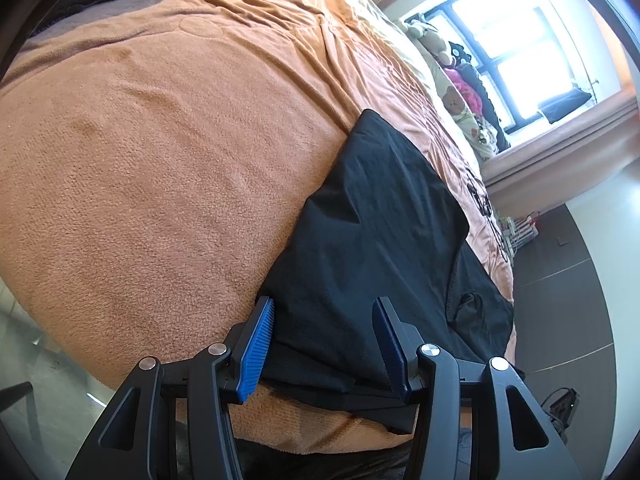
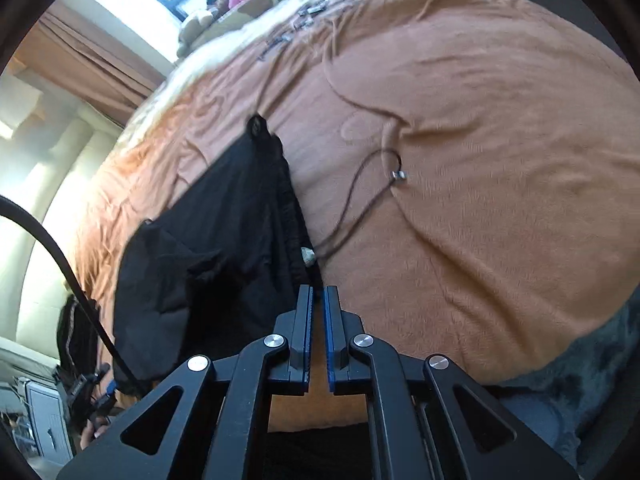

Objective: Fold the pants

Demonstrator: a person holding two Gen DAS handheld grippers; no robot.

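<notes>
Black pants (image 1: 380, 232) lie partly folded on an orange blanket (image 1: 160, 152) on a bed. My left gripper (image 1: 324, 308) is open, its blue pads either side of the pants' near edge, low over the cloth. In the right wrist view the pants (image 2: 224, 248) lie left of centre, waistband edge toward the right. My right gripper (image 2: 319, 294) is nearly closed at the waistband's near corner; whether cloth sits between the pads is hard to tell.
A thin dark cord with a small metal end (image 2: 399, 175) lies on the blanket (image 2: 480, 160) right of the pants. Pillows and soft toys (image 1: 460, 96) sit at the bed's far end under a window (image 1: 520, 40). Dark floor (image 1: 560, 300) borders the bed.
</notes>
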